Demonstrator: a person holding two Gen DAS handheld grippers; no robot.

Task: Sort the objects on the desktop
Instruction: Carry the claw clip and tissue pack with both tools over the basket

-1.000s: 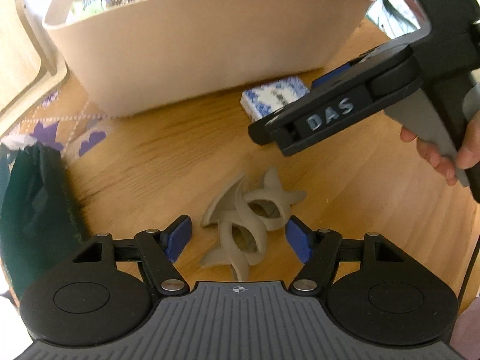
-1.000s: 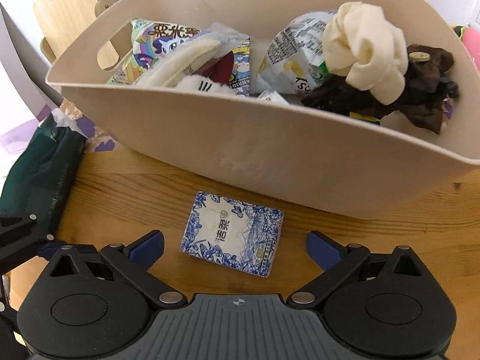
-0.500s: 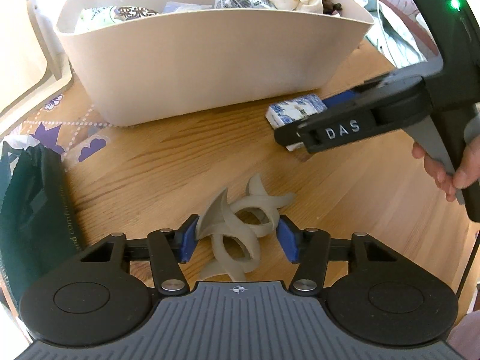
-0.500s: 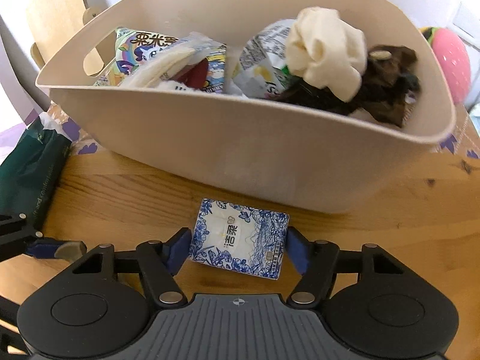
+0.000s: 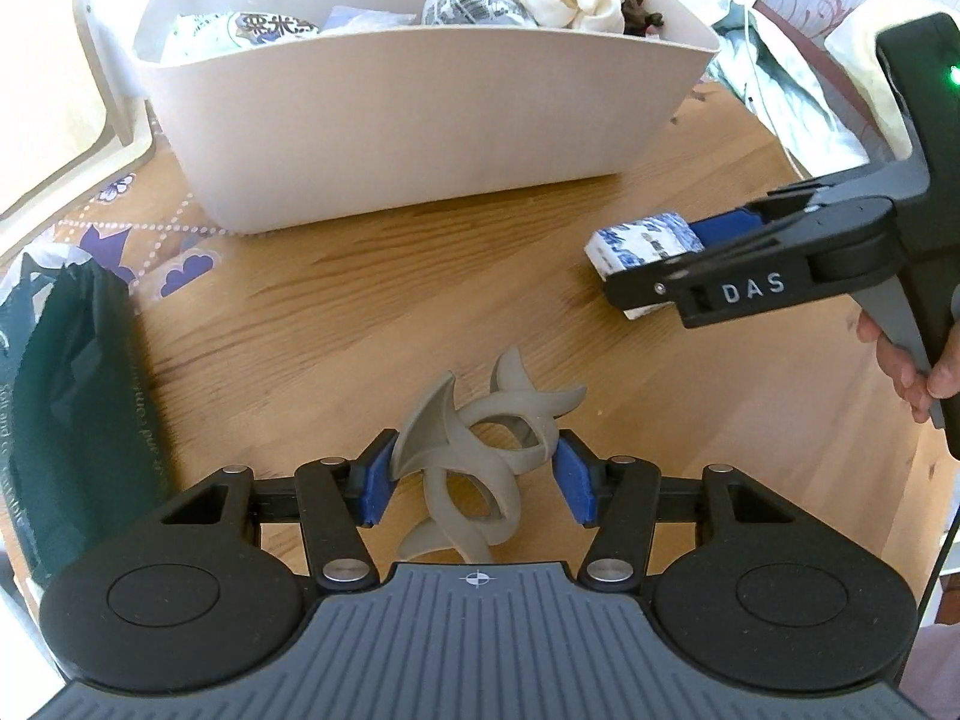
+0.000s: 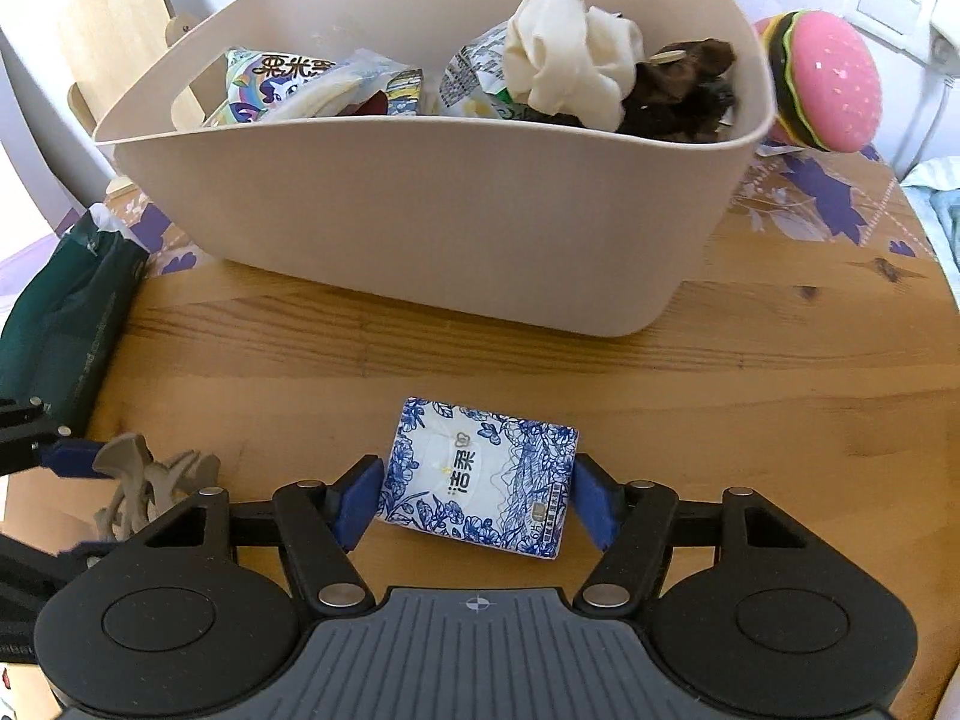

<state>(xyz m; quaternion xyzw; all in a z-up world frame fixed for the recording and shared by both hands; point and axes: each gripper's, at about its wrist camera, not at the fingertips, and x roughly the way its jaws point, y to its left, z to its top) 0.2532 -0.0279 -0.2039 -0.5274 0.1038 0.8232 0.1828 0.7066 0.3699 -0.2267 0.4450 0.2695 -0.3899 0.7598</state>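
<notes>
Both grippers loaded and raised off wooden table [image 6: 750,396], beige bin [image 6: 420,228] just ahead w/ snack bags, a cream cloth and something dark brown already inside. Left gripper [image 5: 474,483] pinched narrow on grey twisted plastic piece [image 5: 474,450], blue pads [image 5: 371,489] pressing its curved ribs from both sides; right gripper [image 6: 474,501] closed on blue-and-white tissue pack [image 6: 480,477], pads at its short ends, pack tilted slightly. Both items apparently clear of table, approx level w/ bin's lower wall and short of its rim. Risks, as judged from here: grey piece all curves and open loops, so contact likely only on a few thin edges; any twist or jolt could let it rotate or spring out before reaching bin. Tissue pack soft, so squeeze may buckle it and let it slide down between pads, esp. given tilt. Bin wall tall on near side; too little lift and either load clips rim, knocking it loose or shoving bin back toward pink burger toy [image 6: 822,78]. Grippers near each other, right one [image 5: 666,285] visible in left wrist view w/ pack [image 5: 642,240]; both heading for same opening could mean a collision. Dark green bag [image 5: 78,420] at left edge out of way, probably no issue.
</notes>
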